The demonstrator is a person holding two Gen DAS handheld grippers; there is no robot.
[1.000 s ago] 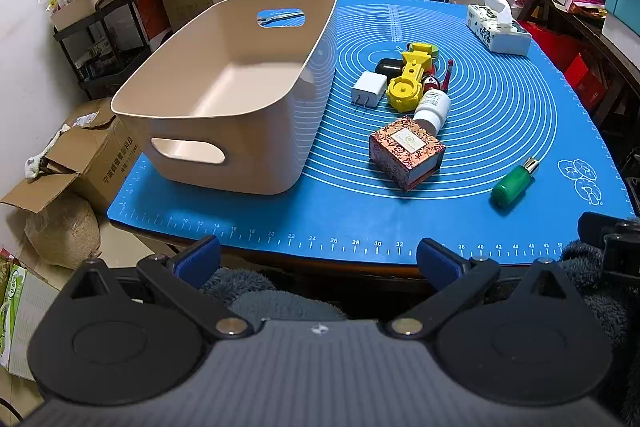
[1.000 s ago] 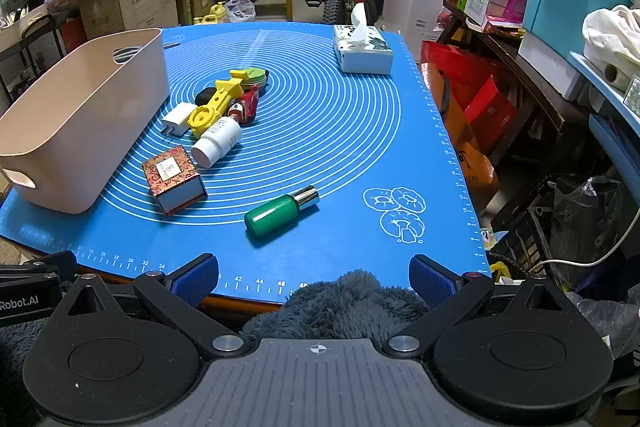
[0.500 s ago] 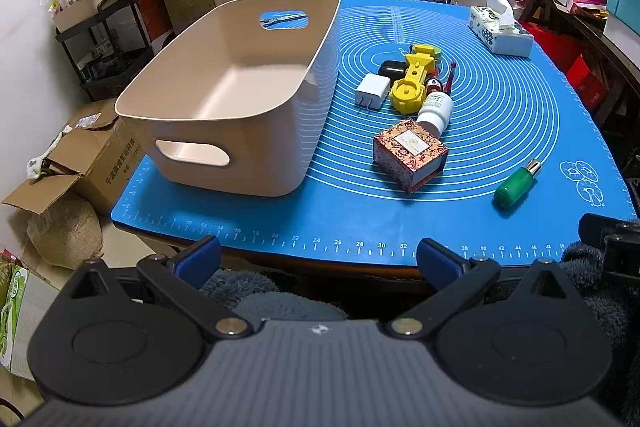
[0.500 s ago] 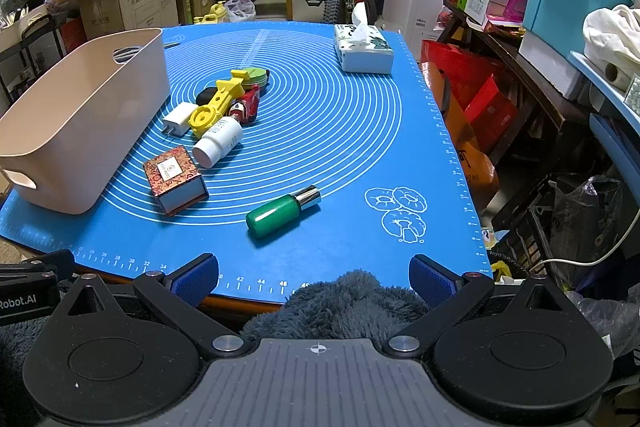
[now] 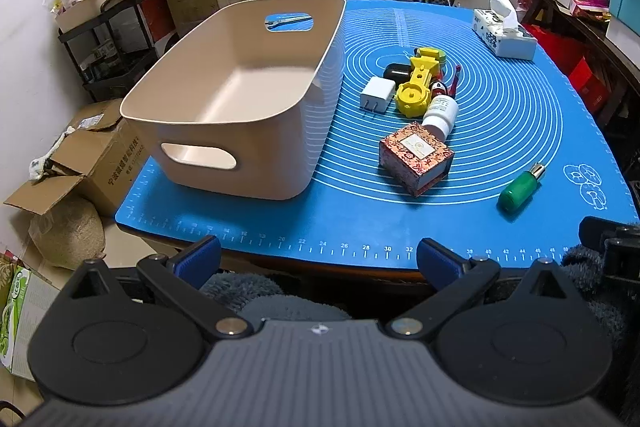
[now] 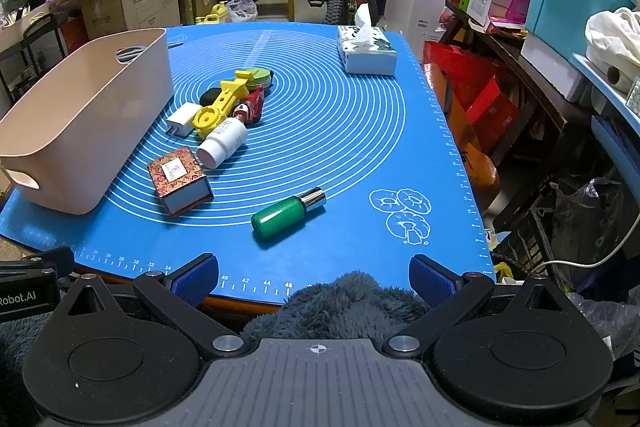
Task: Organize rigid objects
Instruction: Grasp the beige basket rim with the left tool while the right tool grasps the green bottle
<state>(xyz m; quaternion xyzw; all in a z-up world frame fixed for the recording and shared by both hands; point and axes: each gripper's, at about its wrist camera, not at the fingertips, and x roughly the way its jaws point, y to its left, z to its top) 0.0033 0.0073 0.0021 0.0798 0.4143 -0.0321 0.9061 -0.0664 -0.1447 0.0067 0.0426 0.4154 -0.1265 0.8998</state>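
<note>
Closest to the person, both tools hang just off the near edge of the table, over a lap of fuzzy grey fabric. The left gripper has its blue pads spread wide with nothing between them, and the right gripper is spread the same way, also empty. Neither one touches anything yet.

On the blue mat, the nearest loose item is the green bottle, lying on its side toward the right gripper. Just beyond it to the left sits the patterned box, and past that the white pill bottle, also on its side, its cap end near the box. Further back is a tight cluster: the white charger, the yellow plastic tool, a red toy, something black and a green tin (these last ones overlap, so where each ends is hard to say). The beige bin stands on the left side of the mat and looks empty. At the far edge is a tissue box.

So the sorting has, by my reckoning, not started: everything is on the mat, nothing in the bin. The likely next move is for the right gripper to reach forward and down over the green bottle, straddle its body crosswise so it cannot roll, and close.
</note>
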